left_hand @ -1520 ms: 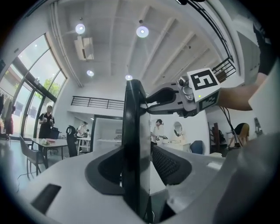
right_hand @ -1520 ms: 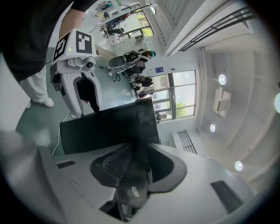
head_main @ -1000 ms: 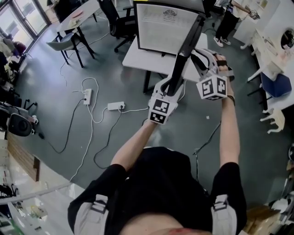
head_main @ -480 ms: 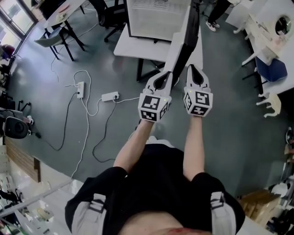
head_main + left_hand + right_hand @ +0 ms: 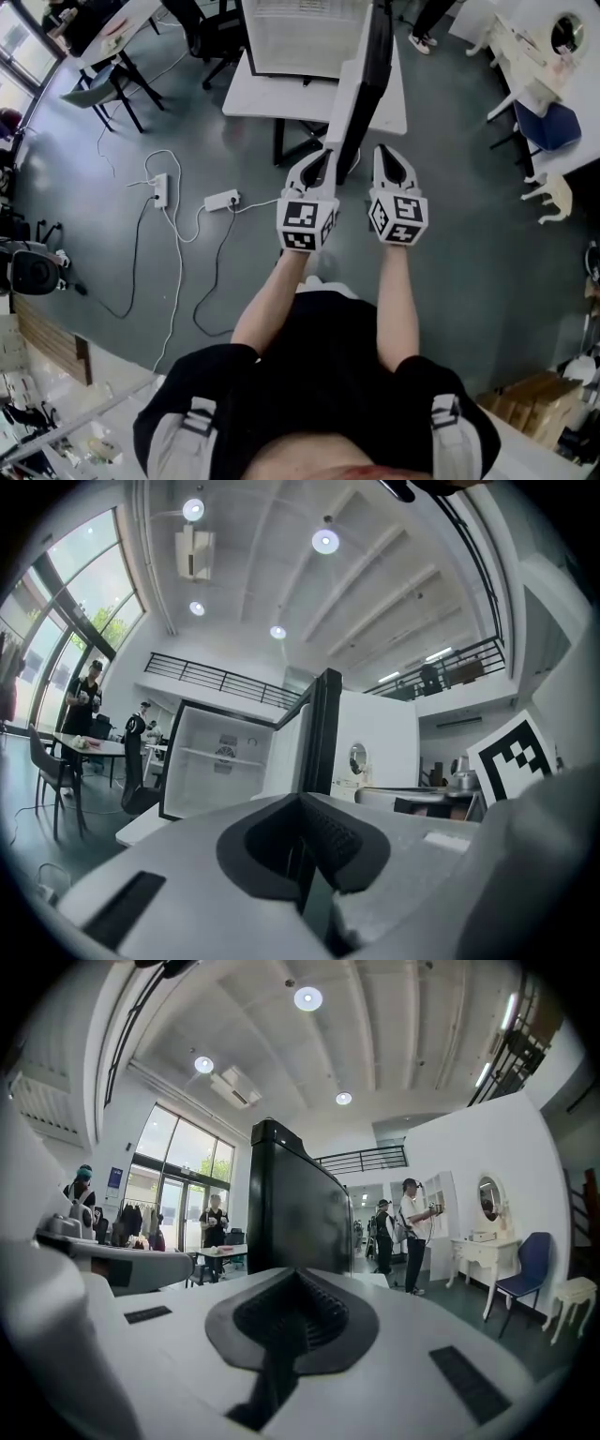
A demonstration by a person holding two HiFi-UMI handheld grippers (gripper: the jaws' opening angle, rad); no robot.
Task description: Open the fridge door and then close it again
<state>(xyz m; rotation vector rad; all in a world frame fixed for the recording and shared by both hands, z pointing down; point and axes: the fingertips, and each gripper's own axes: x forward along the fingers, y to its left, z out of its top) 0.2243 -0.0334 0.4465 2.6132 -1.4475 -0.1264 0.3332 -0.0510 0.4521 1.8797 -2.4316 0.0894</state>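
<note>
A white fridge (image 5: 300,37) stands on a white table (image 5: 258,98), its door (image 5: 361,89) swung open toward me. The door's inner white side (image 5: 286,761) and the bare compartment (image 5: 220,761) show in the left gripper view; its black outer face (image 5: 291,1213) fills the right gripper view. My left gripper (image 5: 319,161) (image 5: 305,841) is shut, at the door's free edge on the inner side. My right gripper (image 5: 388,159) (image 5: 292,1312) is shut too, just off the outer side. Nothing sits between either pair of jaws. Whether either touches the door I cannot tell.
Cables and power strips (image 5: 223,199) lie on the grey floor to the left. A blue chair (image 5: 553,127) and white furniture stand at the right. People stand further back (image 5: 412,1232) (image 5: 86,696). A desk with chairs (image 5: 112,56) is at far left.
My right gripper has come down from the upper right, rolled over and settled beside the left one, across the door's edge. The left gripper shifted only slightly along the door.
</note>
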